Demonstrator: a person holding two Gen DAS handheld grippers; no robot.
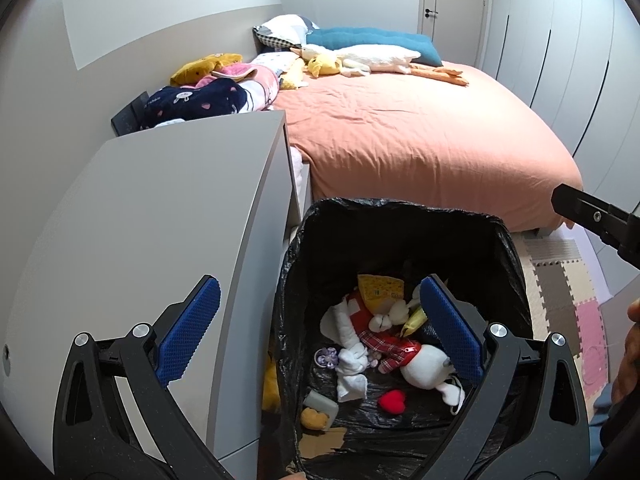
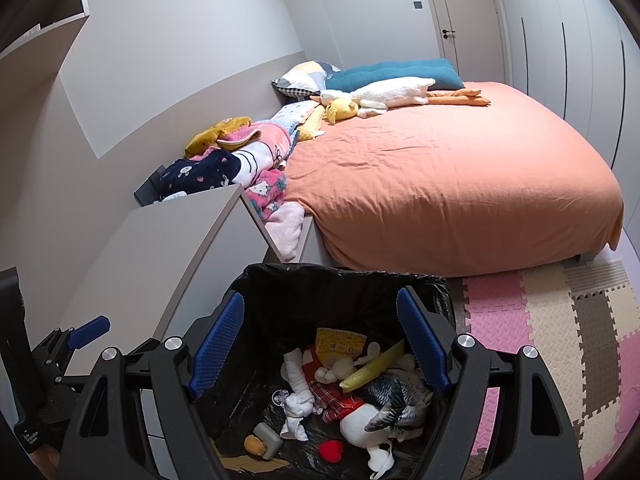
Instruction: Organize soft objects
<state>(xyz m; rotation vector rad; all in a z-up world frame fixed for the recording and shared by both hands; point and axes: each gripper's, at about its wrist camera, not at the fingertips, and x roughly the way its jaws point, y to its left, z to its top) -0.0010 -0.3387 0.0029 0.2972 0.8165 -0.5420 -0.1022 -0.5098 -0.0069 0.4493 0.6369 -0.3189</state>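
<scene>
Over the bin (image 2: 340, 280), both claws, left (image 1: 320, 332) and right (image 2: 320, 348), hung spread and empty; toys (image 2: 360, 392) lay inside. Between drops, likely. Next: reach the bed (image 2: 460, 184) for the duck (image 2: 340, 110).

Grey cabinet (image 1: 168, 216) beside bed (image 1: 420, 132), foam mat (image 2: 560, 340) w/ closed door (image 2: 460, 20)
</scene>
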